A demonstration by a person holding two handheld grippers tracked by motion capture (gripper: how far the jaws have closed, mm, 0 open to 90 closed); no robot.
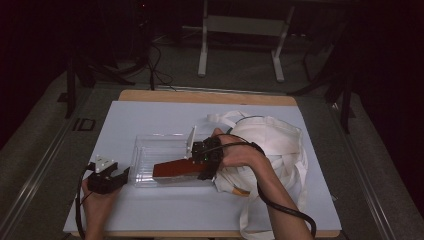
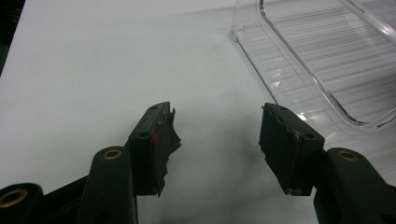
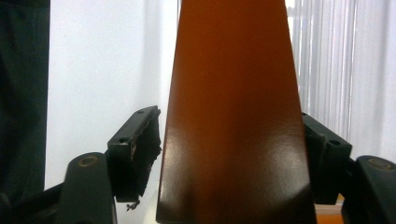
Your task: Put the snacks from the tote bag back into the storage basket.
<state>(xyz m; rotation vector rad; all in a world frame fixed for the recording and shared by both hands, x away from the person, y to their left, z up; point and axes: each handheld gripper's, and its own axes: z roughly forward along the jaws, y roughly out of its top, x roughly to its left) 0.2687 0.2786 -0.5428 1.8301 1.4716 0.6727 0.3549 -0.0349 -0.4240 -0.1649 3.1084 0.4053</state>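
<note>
We hold brown box in right gripper, fingers closed against its sides. Box sits over near edge of clear tray on counter. We judge step as placing box in tray: lower flat, keep it clear of tray wall, release once it rests. Left gripper spread wide, empty, beside tray. White bag behind right hand. We read no writing.

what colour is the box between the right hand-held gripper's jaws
Reddish-brown to orange, plain and glossy: the box shows best in the right gripper view.
</note>
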